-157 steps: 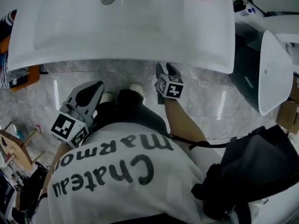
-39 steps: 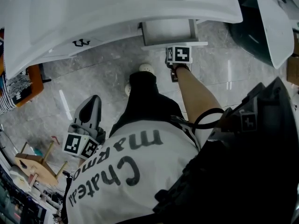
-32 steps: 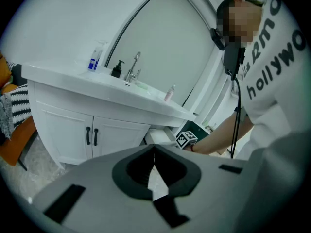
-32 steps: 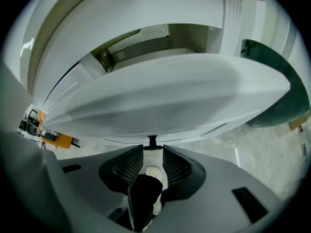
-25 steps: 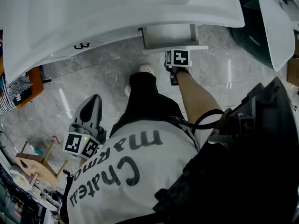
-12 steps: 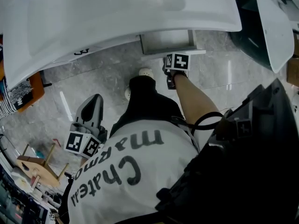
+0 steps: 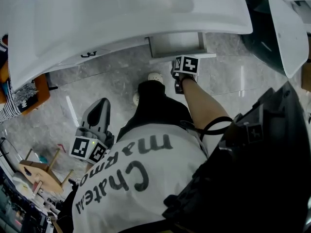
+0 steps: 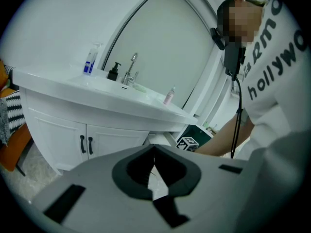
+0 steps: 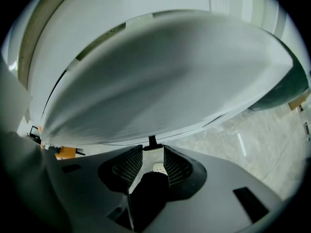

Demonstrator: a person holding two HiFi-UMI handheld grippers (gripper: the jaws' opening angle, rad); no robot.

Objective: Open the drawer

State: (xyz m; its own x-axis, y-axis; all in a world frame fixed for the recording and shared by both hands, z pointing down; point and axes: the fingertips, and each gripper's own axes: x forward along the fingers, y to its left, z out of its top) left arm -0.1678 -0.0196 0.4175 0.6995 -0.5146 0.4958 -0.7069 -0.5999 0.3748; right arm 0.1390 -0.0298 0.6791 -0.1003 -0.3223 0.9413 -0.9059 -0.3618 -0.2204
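The white drawer point(image 7: 176, 43) stands pulled out from under the vanity top. My right gripper point(image 7: 184, 61) points steeply down at the drawer's front edge. In the right gripper view the small black handle point(image 9: 152, 141) sits between the tips of my right gripper point(image 9: 152, 148), against the white drawer front point(image 9: 160, 110), and the pads close on it. My left gripper point(image 7: 99, 108) hangs over the floor beside the person's left leg, away from the drawer. Its jaws meet at the tips with nothing in them point(image 8: 154, 147). The open drawer point(image 8: 163, 139) shows there too.
The white vanity top point(image 7: 121, 13) overhangs the drawer. Two cabinet doors with black handles point(image 8: 85, 144) lie left of the drawer. A toilet point(image 7: 286, 28) stands at the right and a wooden stool point(image 7: 39, 171) at the lower left. A white shoe point(image 7: 154, 75) rests below the drawer.
Since the earliest frame the drawer has come out from under the vanity, with the right gripper at its front. Over the last second both grippers and the drawer stay about where they were.
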